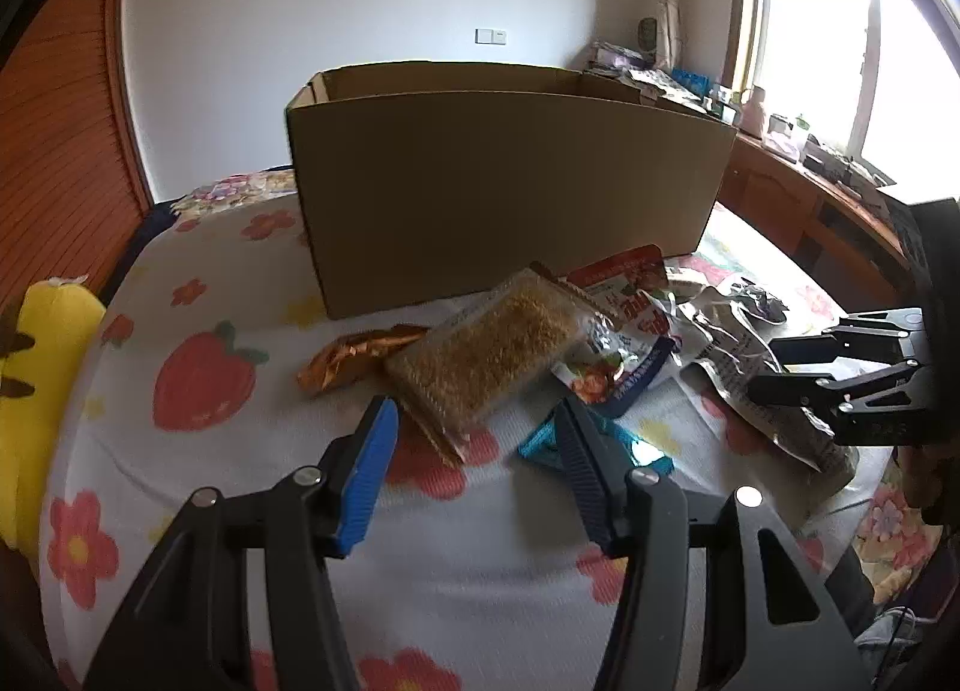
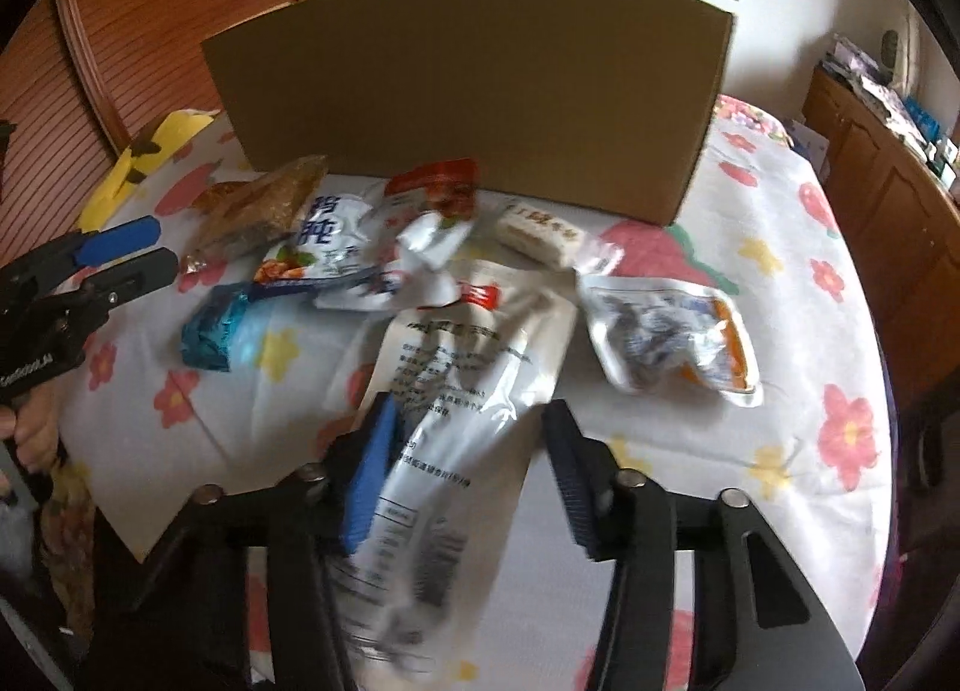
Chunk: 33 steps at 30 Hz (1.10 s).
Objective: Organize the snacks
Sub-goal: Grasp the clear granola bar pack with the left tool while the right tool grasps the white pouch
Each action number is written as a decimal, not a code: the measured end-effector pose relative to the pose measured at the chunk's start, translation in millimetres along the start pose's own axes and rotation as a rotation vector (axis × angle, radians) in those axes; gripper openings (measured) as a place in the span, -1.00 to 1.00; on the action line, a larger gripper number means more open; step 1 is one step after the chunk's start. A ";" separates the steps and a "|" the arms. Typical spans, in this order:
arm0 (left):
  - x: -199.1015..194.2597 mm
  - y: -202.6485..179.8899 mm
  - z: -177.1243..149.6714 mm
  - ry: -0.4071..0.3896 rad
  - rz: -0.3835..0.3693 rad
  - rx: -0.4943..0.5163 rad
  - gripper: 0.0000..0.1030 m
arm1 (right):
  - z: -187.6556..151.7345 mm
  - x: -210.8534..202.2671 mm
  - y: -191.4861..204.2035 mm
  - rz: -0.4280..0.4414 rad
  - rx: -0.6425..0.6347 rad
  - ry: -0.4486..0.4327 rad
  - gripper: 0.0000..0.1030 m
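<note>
– So, what does each camera give you that the other does not?

– Left view: my left claw [image 1: 477, 415], jaws wide with nothing between them, hanging over the flowered bedspread [image 1: 210, 271]. Just beyond its tips lies a clear pack of golden crumbly snack [image 1: 486, 349], and a gold wrapper [image 1: 348, 355] pokes out from under its left side. Only this view shows the window [image 1: 810, 31] and looks into the open top of the cardboard box [image 1: 510, 181]. Right view: my right claw [image 2: 469, 406], with a long white pouch [image 2: 474, 343] lying between its jaws. The blue pad [image 2: 372, 469] is against the pouch's edge, while the other finger stands clear of it, so I read no grip. Only this view shows a small pale bar [image 2: 540, 232] by the box and a crumpled bag with an orange edge [image 2: 666, 331], both right of the pouch.

– And the other snacks?

– All are on the bedspread in front of the box; I cannot see down to the box floor. A teal wrapper [image 2: 210, 331] lies nearest the left claw.

– Any writing?

– Large blue Chinese characters on a white bag [image 2: 330, 235], and a red band across the top of another bag [image 2: 438, 181]. The pouch carries blocks of small print, too blurred to read.
</note>
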<state>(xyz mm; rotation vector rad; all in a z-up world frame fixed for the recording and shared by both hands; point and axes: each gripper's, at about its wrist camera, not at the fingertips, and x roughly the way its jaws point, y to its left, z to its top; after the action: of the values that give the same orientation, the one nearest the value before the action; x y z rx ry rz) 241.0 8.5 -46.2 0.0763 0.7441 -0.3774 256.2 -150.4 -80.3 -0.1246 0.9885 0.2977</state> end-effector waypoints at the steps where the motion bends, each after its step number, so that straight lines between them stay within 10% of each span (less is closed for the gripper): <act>1: 3.0 1.0 3.5 0.007 -0.004 0.008 0.08 | -0.7 -0.4 -2.7 0.005 -0.001 0.001 -0.08; 18: 44.1 -10.5 38.1 0.108 -0.073 0.218 0.19 | -11.4 -3.1 -10.8 0.054 -0.022 -0.053 -0.01; 33: 66.6 -4.7 45.3 0.150 -0.081 0.194 0.04 | -10.5 -4.3 -15.4 0.067 -0.004 -0.063 0.04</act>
<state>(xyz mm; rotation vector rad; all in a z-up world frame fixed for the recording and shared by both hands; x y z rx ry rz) 313.3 -25.4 -57.5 0.2602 0.8586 -0.5255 250.2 -168.4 -82.9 -0.0853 0.9309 0.3632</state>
